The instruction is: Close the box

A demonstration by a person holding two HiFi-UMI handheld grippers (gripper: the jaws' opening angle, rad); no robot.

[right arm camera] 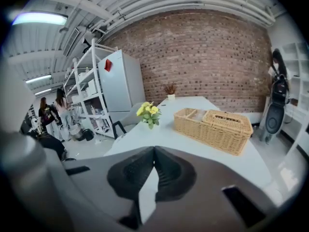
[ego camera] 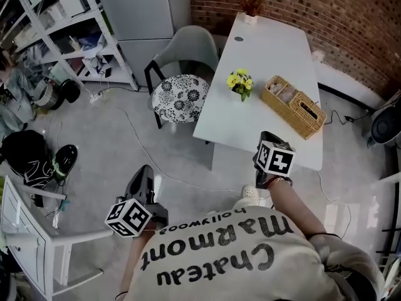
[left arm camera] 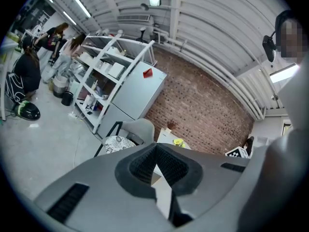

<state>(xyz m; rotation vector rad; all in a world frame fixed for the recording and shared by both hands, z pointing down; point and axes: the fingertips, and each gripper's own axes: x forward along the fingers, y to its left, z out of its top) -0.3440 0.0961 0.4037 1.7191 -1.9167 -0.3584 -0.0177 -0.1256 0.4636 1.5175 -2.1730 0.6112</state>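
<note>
A wicker box [ego camera: 293,105] lies on the white table [ego camera: 276,49], near its right edge. One half carries a woven lid with a slot; the other half stands open, with compartments showing. In the right gripper view the wicker box [right arm camera: 213,127] is ahead and to the right, well apart from the jaws. My right gripper [ego camera: 266,135] hangs over the table's near edge, shut and empty, as the right gripper [right arm camera: 154,149] also shows in its own view. My left gripper [ego camera: 145,170] is over the floor left of the table; the left gripper [left arm camera: 155,147] is shut on nothing.
A pot of yellow flowers [ego camera: 240,82] stands left of the box. A grey chair with a patterned cushion [ego camera: 180,96] sits at the table's left side. Metal shelving [ego camera: 62,24], a black bag [ego camera: 28,155], floor cables and white furniture [ego camera: 37,231] fill the left.
</note>
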